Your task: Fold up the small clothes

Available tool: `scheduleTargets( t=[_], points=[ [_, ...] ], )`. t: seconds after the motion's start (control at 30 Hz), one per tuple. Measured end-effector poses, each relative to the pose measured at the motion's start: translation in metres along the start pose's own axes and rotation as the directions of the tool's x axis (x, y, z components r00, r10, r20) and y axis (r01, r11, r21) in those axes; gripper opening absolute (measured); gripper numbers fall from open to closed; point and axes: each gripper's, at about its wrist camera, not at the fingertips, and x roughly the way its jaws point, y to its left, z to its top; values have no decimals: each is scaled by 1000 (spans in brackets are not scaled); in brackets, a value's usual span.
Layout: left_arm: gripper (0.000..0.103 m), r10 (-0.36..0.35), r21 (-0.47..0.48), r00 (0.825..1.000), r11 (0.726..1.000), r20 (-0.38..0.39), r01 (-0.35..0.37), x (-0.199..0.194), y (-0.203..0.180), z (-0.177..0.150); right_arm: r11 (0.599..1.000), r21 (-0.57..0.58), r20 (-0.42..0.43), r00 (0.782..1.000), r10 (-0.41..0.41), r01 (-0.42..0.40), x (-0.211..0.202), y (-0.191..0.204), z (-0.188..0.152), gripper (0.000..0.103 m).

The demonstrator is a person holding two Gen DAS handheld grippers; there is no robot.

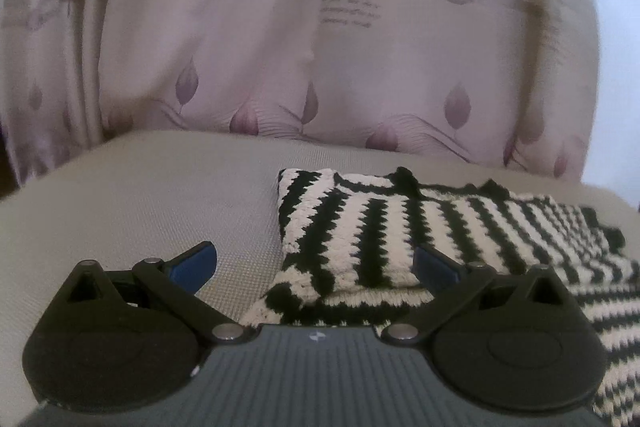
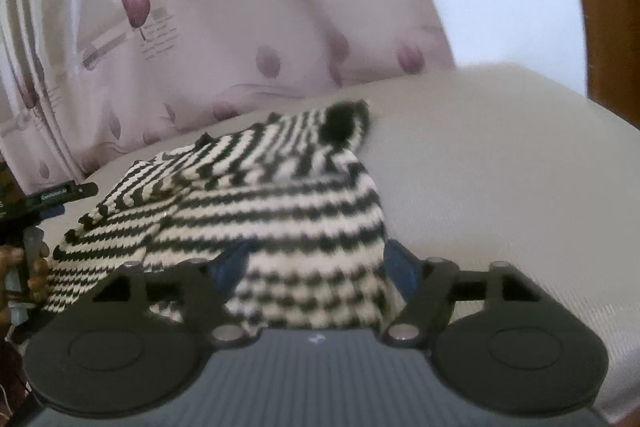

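A black-and-white striped knit garment (image 1: 400, 227) lies on a beige cushioned surface (image 1: 140, 211). Its left sleeve part is folded over the body. My left gripper (image 1: 316, 267) is open, its blue pads either side of the garment's folded left edge, low over the fabric. In the right wrist view the same garment (image 2: 280, 195) is bunched and raised on the right side. My right gripper (image 2: 316, 267) is open, its blue pads (image 2: 230, 267) either side of the garment's near right part. The fabric lies between the fingers.
A pale pink curtain with purple flower print (image 1: 320, 67) hangs right behind the cushioned surface. A brown wooden piece (image 2: 608, 7) stands at the far right. The left gripper and a hand (image 2: 36, 227) show at the left edge of the right wrist view.
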Motion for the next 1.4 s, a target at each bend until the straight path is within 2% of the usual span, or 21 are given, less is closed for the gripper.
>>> scheduleTargets(
  t=[0.23, 0.47, 0.63, 0.8, 0.93, 1.0, 1.1, 1.2, 1.3, 1.4],
  points=[
    [103, 5, 50, 1000, 999, -28, -4, -22, -6, -4, 999, 34, -33, 999, -6, 7, -5, -3, -20, 75],
    [103, 16, 61, 997, 998, -73, -12, -32, 1, -14, 1000, -9, -47, 999, 1, -2, -1, 13, -35, 81],
    [103, 20, 52, 995, 999, -103, -15, -38, 11, -21, 999, -37, -41, 999, 2, -3, -3, 20, -40, 82],
    [103, -16, 39, 991, 999, -133, 21, -47, 27, -27, 999, -49, -34, 999, 15, -17, -6, 23, -44, 83],
    [103, -66, 47, 986, 996, -156, 74, -58, 47, -32, 999, 2, -8, 999, 48, -48, -11, 15, -47, 84],
    [103, -130, 15, 975, 991, -181, 135, -63, 60, -35, 997, 37, 15, 998, 68, -69, -13, 11, -50, 84],
    [103, -194, -63, 950, 981, -243, 184, -68, 79, -39, 995, 60, 29, 997, 77, -78, -16, 9, -52, 84],
    [99, -206, -126, 938, 976, -279, 177, -71, 95, -46, 994, 77, 38, 996, 78, -81, -18, 8, -53, 85],
    [95, -255, -178, 931, 961, -260, 214, -76, 108, -49, 992, 89, 39, 995, 87, -90, -18, 7, -53, 86],
    [92, -283, -189, 922, 953, -264, 238, -79, 109, -49, 991, 93, 38, 995, 91, -94, -18, 7, -53, 87]
  ],
)
